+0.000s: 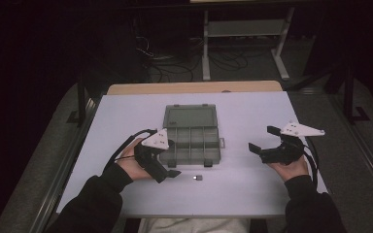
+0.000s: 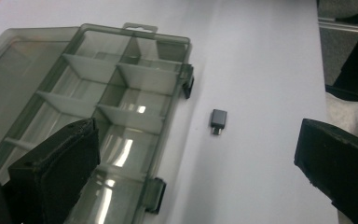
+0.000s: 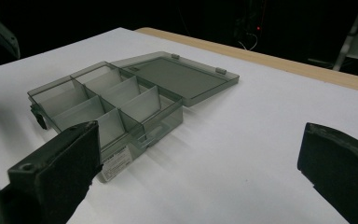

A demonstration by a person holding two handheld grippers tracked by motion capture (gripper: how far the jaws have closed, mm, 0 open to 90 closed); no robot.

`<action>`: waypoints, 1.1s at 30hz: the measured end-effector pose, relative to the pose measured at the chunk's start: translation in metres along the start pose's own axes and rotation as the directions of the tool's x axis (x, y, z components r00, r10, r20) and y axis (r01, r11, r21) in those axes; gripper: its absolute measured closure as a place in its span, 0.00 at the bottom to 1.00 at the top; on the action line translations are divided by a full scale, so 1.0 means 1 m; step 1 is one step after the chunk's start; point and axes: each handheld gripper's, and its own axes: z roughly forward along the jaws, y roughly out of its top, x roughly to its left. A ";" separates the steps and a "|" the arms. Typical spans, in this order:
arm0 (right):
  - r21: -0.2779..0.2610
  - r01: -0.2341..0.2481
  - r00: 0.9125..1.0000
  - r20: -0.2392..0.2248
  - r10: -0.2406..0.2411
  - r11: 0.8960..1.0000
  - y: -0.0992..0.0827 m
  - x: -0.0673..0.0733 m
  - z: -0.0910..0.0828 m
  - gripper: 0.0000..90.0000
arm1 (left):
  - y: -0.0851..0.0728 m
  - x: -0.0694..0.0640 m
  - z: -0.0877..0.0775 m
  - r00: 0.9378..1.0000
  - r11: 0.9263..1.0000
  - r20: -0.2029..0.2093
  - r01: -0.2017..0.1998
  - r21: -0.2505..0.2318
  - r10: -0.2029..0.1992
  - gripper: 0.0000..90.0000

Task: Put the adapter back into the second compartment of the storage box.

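Bench surface first: the white rectangular bench top [image 1: 252,194] is carrying everything, and the smoky translucent plastic organiser box [image 1: 191,144] is sitting near its middle with the hinged lid [image 1: 190,116] lying flat open toward the far edge and the divided compartments looking empty. Between the box's front wall and the near edge, the small grey metal USB adapter [image 1: 197,178] is lying flat on bare white, just clear of the box and apart from both tools.

The left gripper [image 1: 162,158] is hovering over the box's near-left corner, jaws spread wide and holding nothing. In the left gripper view the adapter [image 2: 218,121] is lying ahead of and between the two black jaws, nearer the right-hand one, with the box wall under the left-hand one. The right gripper [image 1: 264,141] is waiting near the right edge, jaws likewise released and empty, well away from the adapter.

To do the pick well, I'd say the left tool should be sliding off the box toward the near edge, centring the adapter, lining the pads across its narrow sides, and lowering close to the surface before closing, since such a flat piece is likely to skid.
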 end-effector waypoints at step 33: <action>0.007 0.004 1.000 -0.014 -0.003 1.000 0.000 0.002 0.000 0.00 | 0.013 -0.014 0.044 0.991 0.995 0.127 -0.058 0.084 0.047 0.09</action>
